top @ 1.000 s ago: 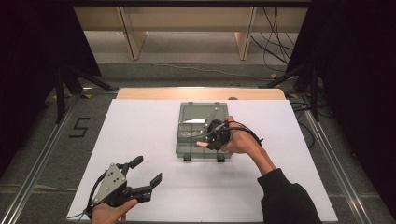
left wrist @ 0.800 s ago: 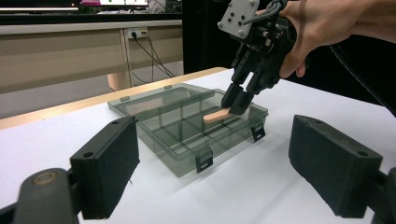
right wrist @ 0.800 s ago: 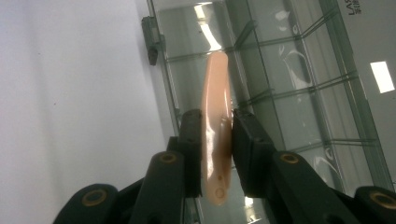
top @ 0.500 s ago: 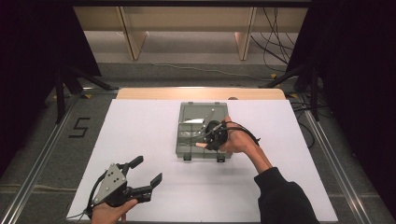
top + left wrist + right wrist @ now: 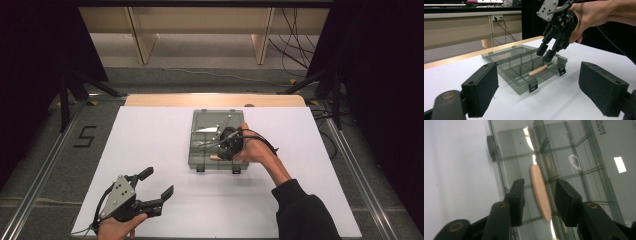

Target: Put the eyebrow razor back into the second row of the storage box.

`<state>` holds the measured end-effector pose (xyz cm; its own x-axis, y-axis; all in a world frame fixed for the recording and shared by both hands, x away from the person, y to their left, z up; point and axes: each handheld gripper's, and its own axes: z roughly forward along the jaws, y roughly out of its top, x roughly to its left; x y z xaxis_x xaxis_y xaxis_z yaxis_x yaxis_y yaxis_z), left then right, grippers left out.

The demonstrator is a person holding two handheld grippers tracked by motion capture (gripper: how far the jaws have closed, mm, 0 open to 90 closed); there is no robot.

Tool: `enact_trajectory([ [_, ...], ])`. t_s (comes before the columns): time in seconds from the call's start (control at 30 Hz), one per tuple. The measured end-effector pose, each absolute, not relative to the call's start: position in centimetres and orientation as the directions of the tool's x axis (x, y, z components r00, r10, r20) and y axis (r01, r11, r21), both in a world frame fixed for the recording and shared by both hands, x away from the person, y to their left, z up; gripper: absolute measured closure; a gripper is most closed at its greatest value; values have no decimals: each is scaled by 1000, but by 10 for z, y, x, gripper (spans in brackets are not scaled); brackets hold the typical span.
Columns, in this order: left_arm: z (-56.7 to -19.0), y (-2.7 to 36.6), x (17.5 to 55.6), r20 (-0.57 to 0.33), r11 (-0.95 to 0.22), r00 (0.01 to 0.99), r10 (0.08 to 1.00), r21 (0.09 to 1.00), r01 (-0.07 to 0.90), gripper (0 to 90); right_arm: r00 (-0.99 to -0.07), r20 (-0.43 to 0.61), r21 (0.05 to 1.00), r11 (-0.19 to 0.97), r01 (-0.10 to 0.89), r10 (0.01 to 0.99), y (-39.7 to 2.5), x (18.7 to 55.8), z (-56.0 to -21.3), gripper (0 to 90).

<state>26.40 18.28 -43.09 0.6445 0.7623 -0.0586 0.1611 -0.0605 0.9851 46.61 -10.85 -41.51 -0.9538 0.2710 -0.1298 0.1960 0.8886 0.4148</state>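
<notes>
Lying inside the smoky transparent plastic compartment box (image 5: 216, 140) on the white worktop (image 5: 150, 145), a flat tan wooden stick (image 5: 540, 192) sits between the right gripper's (image 5: 539, 202) narrowly parted fingers; the left gripper (image 5: 156, 184) gapes wide, empty.

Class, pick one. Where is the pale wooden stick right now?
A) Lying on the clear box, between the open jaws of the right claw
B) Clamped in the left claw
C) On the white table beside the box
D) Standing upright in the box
A: the stick lies flat on the box, with the right claw open either side of it.
</notes>
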Motion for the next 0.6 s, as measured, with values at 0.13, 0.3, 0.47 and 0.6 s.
enact_trajectory([
  [0.13,-431,183,264,-60,-60,643,763,985,162,160,-938,-152,432,875,221,312,-111,461,-409,513],
  [0.3,-431,183,264,-56,-63,644,763,985,160,160,-927,-179,462,860,217,330,-113,453,-399,472],
  [0.47,-431,183,264,-57,-61,643,764,985,161,160,-921,-179,490,843,223,347,-116,449,-393,438],
  [0.6,-431,183,264,-58,-61,642,764,985,162,160,-911,-183,518,824,229,368,-121,442,-389,424],
])
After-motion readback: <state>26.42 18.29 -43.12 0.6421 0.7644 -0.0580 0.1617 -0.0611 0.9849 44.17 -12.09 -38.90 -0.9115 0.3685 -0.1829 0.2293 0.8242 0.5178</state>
